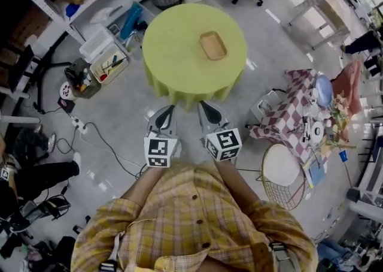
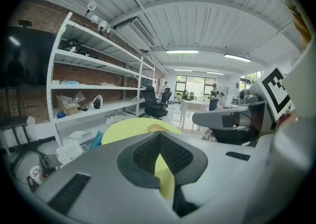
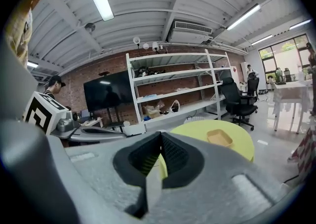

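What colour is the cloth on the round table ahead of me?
Plain yellow-green tablecloth, no pattern; the head view shows it best.

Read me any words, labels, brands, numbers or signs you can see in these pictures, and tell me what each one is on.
No words or numbers can be read in any view.
Marker cube on the left gripper: a black-and-white square pattern, no letters.
Marker cube on the right gripper: the same, a pattern only.
Things on the checked table: any print is too small to read.
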Tool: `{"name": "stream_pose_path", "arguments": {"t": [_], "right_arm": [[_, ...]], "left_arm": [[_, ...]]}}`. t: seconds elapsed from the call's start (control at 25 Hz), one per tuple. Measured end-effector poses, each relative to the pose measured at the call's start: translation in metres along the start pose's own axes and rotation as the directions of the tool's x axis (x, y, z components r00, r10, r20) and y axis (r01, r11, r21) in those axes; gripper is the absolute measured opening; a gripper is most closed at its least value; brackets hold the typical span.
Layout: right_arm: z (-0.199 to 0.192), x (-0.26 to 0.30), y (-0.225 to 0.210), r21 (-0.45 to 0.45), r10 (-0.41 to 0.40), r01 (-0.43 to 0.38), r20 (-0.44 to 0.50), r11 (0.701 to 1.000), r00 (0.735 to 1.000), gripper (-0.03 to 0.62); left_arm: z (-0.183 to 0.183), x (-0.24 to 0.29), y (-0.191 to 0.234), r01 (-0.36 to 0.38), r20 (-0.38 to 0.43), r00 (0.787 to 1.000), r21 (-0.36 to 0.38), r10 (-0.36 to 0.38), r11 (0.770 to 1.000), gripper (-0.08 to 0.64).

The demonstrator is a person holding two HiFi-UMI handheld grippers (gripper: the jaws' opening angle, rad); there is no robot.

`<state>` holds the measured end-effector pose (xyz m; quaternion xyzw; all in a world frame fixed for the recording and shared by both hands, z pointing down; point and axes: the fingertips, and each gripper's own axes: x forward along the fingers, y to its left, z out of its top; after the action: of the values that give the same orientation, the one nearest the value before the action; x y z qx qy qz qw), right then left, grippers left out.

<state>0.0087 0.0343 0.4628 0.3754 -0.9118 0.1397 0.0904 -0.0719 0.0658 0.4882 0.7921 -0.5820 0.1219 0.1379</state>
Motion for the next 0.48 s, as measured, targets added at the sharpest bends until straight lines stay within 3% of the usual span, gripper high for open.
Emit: {"name": "stream_pose_path", "arguments": {"t": [0.48], "right_arm": [[0.007, 0.066, 0.003, 0.004, -0.08, 0.08, -0.039, 0.997, 0.996, -0.003]], "left_arm": [[0.007, 0.043, 0.052, 0.127, -0.057, 0.991, 0.042, -0.124, 0.991, 0.005]]}}
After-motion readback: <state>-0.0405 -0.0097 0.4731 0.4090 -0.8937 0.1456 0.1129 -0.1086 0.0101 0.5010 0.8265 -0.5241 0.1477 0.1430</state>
